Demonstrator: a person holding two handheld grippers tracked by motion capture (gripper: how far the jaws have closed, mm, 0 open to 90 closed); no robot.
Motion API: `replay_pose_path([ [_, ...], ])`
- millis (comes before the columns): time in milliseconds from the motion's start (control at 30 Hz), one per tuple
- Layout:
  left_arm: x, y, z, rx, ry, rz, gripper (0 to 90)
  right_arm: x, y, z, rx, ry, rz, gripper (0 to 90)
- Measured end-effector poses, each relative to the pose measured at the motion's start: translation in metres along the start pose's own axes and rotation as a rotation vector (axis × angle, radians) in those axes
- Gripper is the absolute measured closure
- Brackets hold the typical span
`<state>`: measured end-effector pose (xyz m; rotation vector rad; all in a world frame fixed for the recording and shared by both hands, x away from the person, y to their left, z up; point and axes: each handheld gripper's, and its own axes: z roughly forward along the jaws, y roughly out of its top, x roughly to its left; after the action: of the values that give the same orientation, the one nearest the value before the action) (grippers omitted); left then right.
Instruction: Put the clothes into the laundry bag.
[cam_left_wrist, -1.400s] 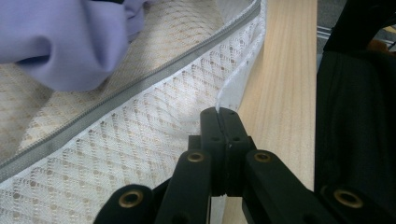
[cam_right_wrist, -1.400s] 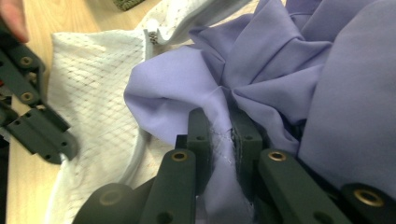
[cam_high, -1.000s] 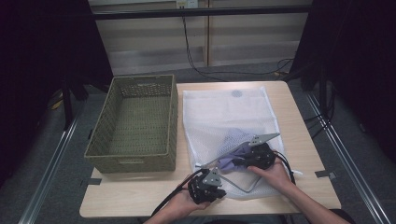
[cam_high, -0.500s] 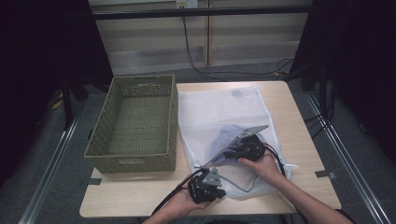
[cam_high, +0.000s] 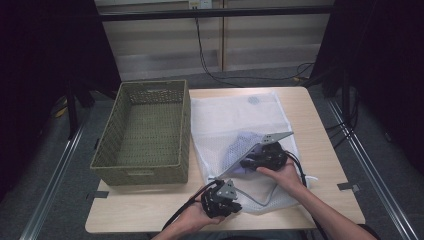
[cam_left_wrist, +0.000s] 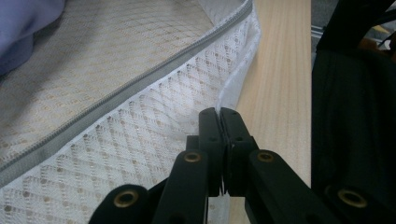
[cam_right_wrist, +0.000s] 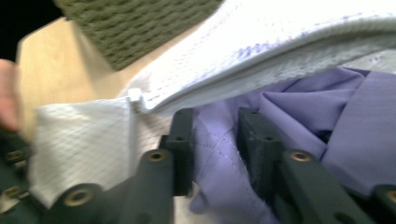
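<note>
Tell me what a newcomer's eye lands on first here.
The white mesh laundry bag spread mid-table, with a purple garment inside its opened mouth, where the right gripper reaches in with jaws apart. Left of it sits an empty green woven basket; the left gripper pinches the bag's near edge.

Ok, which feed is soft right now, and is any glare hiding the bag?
Right gripper view is motion-blurred, softest on the mesh bag and basket. Left gripper view is sharp on the zipper, no glare. High view is evenly lit on the table, dark around it.
</note>
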<state>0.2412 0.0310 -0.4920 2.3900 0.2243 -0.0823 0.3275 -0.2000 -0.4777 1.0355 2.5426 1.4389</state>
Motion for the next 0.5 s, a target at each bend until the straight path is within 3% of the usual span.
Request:
replay_pose_path([
  [33, 0.0, 0.002, -0.002, 0.011, 0.005, 0.012, 87.7, 0.001, 0.0, -0.003, 0.001, 0.004, -0.005, 64.1],
  [100, -0.001, 0.005, -0.001, -0.029, -0.009, 0.011, 86.4, 0.004, -0.001, -0.012, -0.022, 0.026, -0.011, 61.5],
  [167, -0.003, 0.01, -0.003, -0.027, -0.007, 0.017, 83.6, 0.007, -0.002, -0.02, -0.039, 0.028, -0.019, 58.7],
  [233, -0.005, 0.015, 0.0, -0.068, -0.02, 0.016, 81.2, 0.008, -0.002, -0.028, -0.052, 0.031, -0.021, 57.8],
  [333, -0.009, 0.027, 0.008, -0.053, -0.031, 0.057, 81.1, 0.007, -0.006, -0.036, -0.047, 0.041, -0.025, 57.0],
  [500, -0.012, 0.038, 0.025, -0.048, -0.035, 0.076, 71.9, 0.004, -0.017, -0.047, -0.038, 0.031, -0.02, 57.5],
])
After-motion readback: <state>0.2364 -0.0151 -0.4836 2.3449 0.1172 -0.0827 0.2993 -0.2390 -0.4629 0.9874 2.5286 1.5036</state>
